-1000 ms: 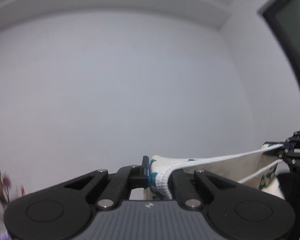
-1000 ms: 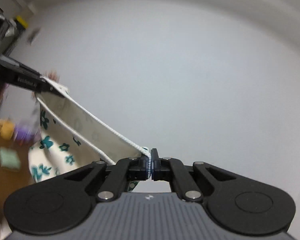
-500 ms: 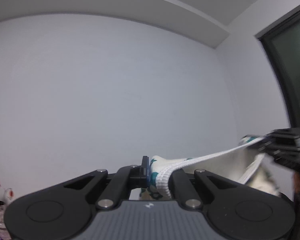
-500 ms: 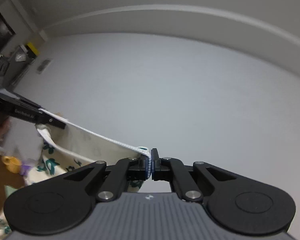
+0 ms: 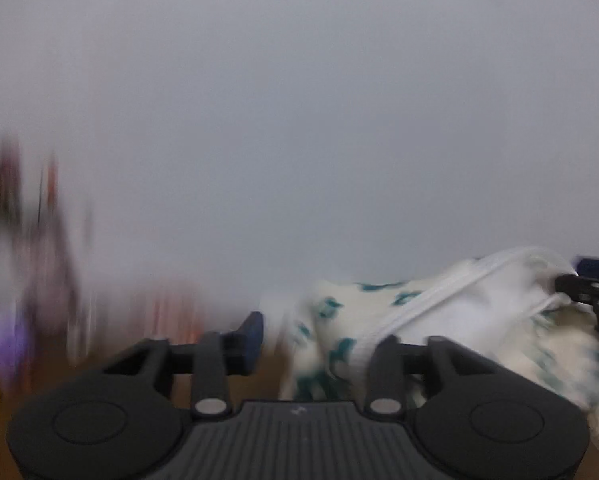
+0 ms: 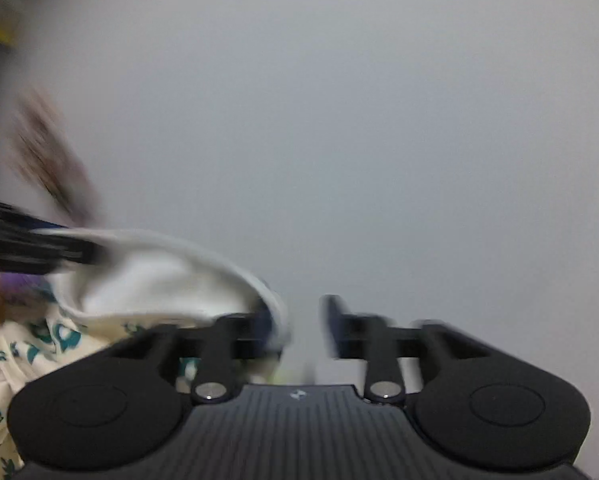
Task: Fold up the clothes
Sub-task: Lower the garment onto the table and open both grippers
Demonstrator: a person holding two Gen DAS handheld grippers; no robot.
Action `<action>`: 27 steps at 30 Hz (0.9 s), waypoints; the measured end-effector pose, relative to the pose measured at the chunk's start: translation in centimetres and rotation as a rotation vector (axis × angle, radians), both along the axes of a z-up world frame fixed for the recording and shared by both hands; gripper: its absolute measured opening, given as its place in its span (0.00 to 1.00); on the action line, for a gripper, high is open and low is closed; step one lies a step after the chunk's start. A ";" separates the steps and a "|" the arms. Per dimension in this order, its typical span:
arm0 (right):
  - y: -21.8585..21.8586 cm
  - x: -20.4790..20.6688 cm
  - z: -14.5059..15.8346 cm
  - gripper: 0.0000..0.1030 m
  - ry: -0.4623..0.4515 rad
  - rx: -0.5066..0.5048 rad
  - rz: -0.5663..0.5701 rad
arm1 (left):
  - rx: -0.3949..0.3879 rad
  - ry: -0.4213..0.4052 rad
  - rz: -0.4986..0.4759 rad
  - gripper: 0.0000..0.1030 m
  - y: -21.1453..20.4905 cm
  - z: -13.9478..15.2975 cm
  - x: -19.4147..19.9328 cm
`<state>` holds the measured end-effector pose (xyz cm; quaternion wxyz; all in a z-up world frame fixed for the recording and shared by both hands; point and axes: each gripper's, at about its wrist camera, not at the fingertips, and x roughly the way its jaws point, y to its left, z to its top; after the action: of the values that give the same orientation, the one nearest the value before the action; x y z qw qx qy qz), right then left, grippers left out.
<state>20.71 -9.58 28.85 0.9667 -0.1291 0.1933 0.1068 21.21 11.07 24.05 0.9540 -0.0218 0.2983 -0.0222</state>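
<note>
Hanging slack between your two tools, the floral garment (image 5: 451, 320) sags to the right of your left gripper (image 5: 319, 336) and to the left of your right gripper (image 6: 303, 328), its white ribbed edge (image 6: 171, 252) running across from one tool toward the other. Your left gripper stands wide, with cloth draped over its right finger (image 5: 383, 356). Your right gripper is also parted, the edge lying against its left finger (image 6: 259, 328) only. Both views are smeared by motion, so finer contact is hard to read. Neither tool appears to pinch the cloth, and both sit about equally near it. Beyond it lie a plain grey wall (image 5: 299, 120) and blurred clutter (image 5: 27, 248) off to the left.
</note>
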 end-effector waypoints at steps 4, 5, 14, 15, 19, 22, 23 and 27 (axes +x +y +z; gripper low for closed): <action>-0.2 0.8 -8.6 0.52 0.175 0.050 0.100 | 0.008 0.140 -0.169 0.27 -0.3 -8.6 -1.3; -0.2 -0.3 -10.2 0.53 0.194 0.028 0.110 | 0.020 0.155 -0.164 0.28 0.0 -10.5 -2.7; -0.2 -13.0 -23.5 0.62 0.351 -0.089 0.152 | -0.103 0.190 -0.117 0.53 2.8 -19.3 -14.9; -0.3 -13.8 -24.8 0.62 0.349 -0.101 0.134 | -0.082 0.198 -0.099 0.53 2.6 -19.7 -16.4; -1.6 -15.2 -26.6 0.22 0.361 0.036 0.094 | -0.035 0.131 -0.134 0.55 1.3 -20.9 -19.7; -1.3 -17.1 -26.9 0.14 0.330 0.057 0.142 | 0.025 0.132 -0.115 0.52 0.4 -21.4 -20.7; -1.4 -17.8 -26.8 0.13 0.323 0.061 0.147 | 0.026 0.136 -0.117 0.49 0.2 -21.6 -21.2; -1.8 -21.4 -26.8 0.08 0.345 0.091 0.182 | 0.079 0.122 -0.175 0.35 -0.1 -22.0 -24.8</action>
<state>-0.71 -11.39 2.06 0.9104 -0.0819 0.3387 0.2229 -3.55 10.95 2.04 0.9286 0.0407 0.3573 -0.0921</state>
